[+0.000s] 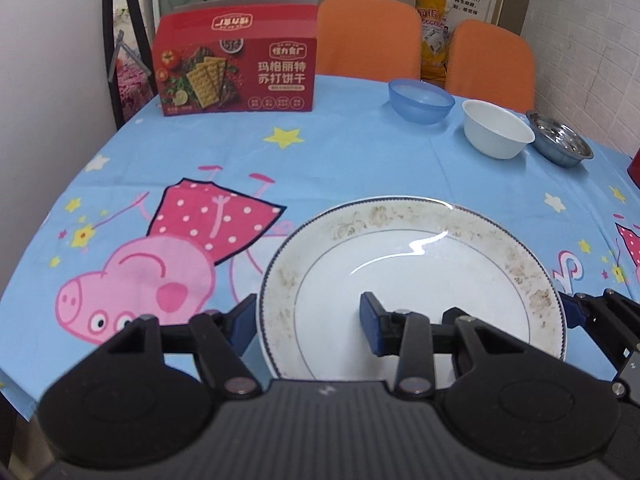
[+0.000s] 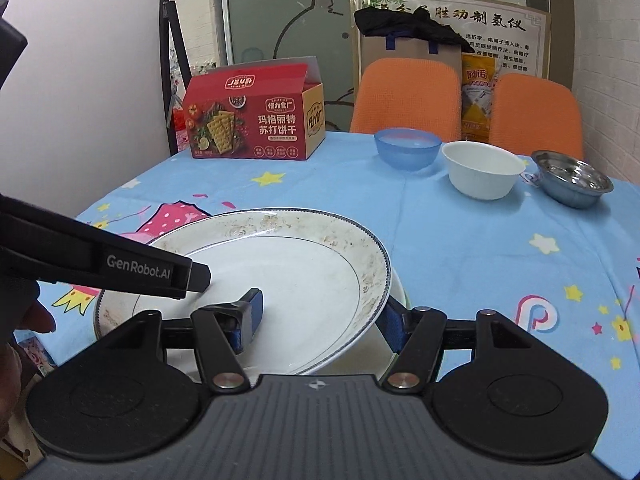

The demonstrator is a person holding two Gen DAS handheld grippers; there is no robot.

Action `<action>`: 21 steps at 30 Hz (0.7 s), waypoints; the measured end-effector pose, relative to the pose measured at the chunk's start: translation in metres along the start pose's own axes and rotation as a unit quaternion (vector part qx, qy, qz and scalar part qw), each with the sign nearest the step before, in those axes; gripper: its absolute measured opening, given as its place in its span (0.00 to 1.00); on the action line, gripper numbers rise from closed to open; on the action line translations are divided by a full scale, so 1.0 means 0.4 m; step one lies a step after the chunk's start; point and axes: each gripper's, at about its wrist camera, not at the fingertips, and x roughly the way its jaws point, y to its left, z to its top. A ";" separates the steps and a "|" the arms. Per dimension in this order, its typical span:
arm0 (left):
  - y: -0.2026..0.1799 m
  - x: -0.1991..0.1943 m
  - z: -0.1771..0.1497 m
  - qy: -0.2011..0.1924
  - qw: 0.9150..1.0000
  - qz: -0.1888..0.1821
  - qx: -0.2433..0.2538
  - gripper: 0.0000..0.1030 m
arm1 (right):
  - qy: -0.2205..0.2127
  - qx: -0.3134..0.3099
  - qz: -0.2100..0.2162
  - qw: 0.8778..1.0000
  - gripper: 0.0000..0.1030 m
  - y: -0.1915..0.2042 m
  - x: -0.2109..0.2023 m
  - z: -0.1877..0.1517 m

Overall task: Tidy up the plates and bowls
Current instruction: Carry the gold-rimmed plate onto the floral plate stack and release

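So going left to right: the left gripper has its jaws spread wide across the near-left rim of the plate, one finger outside the rim and one over the well, not clenched on anything. The right gripper straddles the plate's near-right rim the same way, also released, and in that view the plate sits tilted on something pale underneath that I can't make out. Both are about equally close, and the blue bowl, white bowl and steel bowl line up far right, well apart from the plate.
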 end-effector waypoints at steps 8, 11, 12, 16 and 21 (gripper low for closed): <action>0.002 0.034 -0.004 0.004 1.000 -0.020 -0.003 0.42 | 0.003 0.007 -0.003 1.000 1.00 -0.008 0.013 -0.004; 0.010 0.038 -0.004 0.006 0.999 -0.034 -0.014 0.44 | 0.000 0.013 0.003 1.000 1.00 -0.012 0.008 -0.003; 0.010 0.034 -0.003 0.001 0.999 -0.035 -0.014 0.45 | 0.000 0.016 0.005 1.000 1.00 -0.015 0.006 -0.004; 0.001 -0.002 0.013 -0.031 0.999 -0.028 -0.003 0.52 | 0.007 -0.013 0.007 1.000 1.00 0.002 0.005 -0.009; -0.016 -0.032 0.035 -0.057 0.998 -0.028 0.007 0.56 | 0.004 0.005 0.024 1.000 1.00 -0.014 -0.015 -0.013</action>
